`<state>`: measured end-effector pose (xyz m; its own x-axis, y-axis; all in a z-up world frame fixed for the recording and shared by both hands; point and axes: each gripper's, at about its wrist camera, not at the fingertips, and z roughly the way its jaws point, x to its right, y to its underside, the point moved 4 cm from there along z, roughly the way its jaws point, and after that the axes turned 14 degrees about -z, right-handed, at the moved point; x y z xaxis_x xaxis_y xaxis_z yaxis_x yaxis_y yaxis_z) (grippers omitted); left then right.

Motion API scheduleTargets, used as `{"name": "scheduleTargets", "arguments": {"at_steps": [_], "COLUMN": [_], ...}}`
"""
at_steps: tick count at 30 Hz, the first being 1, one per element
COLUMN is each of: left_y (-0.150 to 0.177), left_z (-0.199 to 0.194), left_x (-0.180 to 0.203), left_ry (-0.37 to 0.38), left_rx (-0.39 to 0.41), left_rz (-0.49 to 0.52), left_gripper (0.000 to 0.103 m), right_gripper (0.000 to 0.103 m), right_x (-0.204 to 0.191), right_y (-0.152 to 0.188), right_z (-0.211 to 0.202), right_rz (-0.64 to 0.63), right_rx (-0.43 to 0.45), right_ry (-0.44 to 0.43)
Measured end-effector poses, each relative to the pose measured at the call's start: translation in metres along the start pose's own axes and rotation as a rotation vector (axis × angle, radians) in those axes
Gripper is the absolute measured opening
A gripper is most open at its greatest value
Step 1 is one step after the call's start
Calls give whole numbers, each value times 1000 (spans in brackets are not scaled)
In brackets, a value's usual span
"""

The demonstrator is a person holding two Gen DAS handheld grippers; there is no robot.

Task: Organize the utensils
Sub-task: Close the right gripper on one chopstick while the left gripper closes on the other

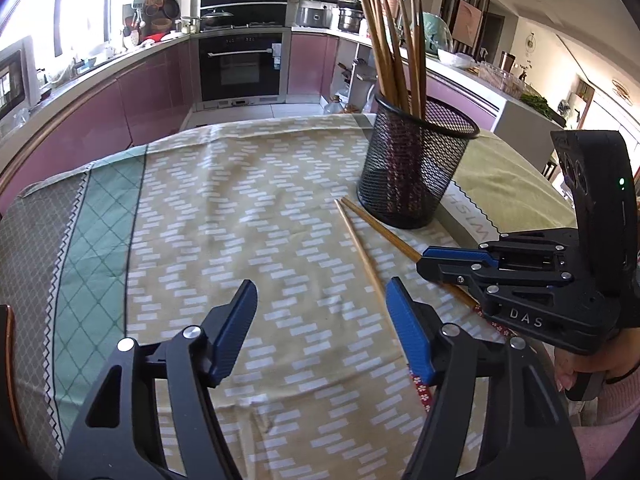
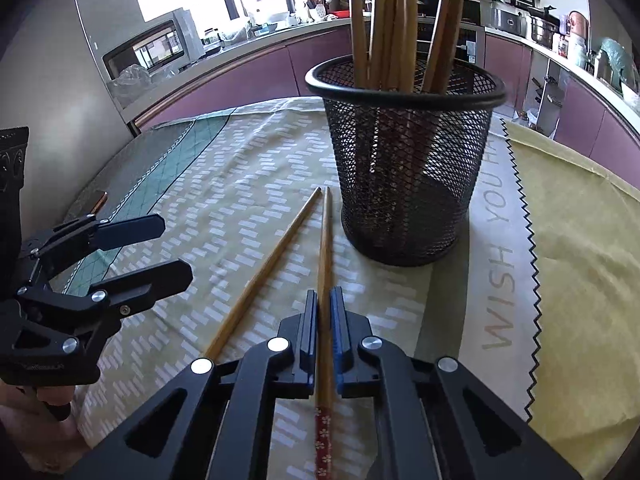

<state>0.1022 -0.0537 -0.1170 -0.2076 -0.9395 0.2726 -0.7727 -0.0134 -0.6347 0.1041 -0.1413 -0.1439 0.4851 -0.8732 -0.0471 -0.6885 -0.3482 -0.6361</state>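
A black mesh cup (image 1: 412,168) holding several wooden chopsticks (image 1: 396,48) stands on the patterned tablecloth; it also shows in the right wrist view (image 2: 404,168). Two loose chopsticks lie in front of it. My right gripper (image 2: 325,300) is shut on one chopstick (image 2: 325,248), which lies low over the cloth, its tip near the cup's base. The second chopstick (image 2: 264,268) lies to its left. My left gripper (image 1: 322,300) is open and empty above the cloth, left of the chopsticks (image 1: 360,248). The right gripper (image 1: 430,260) shows in the left wrist view.
A yellow-green mat (image 2: 580,240) with a zigzag edge and lettering lies right of the cup. The table's far edge faces purple kitchen cabinets and an oven (image 1: 240,64). The left gripper (image 2: 172,252) hovers at the left in the right wrist view.
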Motion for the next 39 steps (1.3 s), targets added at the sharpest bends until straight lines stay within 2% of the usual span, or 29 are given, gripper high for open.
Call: {"name": "scheduleTargets", "arguments": {"at_steps": [4,12,17,19,23,26,39], "left_y": [4,5,2,0,-2,-1,3], "left_z": [10,33,42,45,48,49,39], "left_x": [11,25,29,30,32,31,28], "left_ry": [21,13,13,11,6,11,19], "left_rx": [-38,-99,-114,-116,-121,-124,-112], "left_rz": [18,37,40,41,40,27,-11], "left_gripper": [58,34,29,29,22,12,8], "right_gripper": [6,6,6,6,7,7,6], "right_x": [3,4,3,3,1,-3,0], "right_y": [7,13,16,18,16,14,15], "right_z": [-7,-17,-17,-15,-13,-12,-25], "right_rz": [15,5,-8,-18,-37,-76,-33], "right_rx": [9,21,8,-3,-7,-9,42], "right_ry": [-7,-26,-29,-13,16,54,-5]}}
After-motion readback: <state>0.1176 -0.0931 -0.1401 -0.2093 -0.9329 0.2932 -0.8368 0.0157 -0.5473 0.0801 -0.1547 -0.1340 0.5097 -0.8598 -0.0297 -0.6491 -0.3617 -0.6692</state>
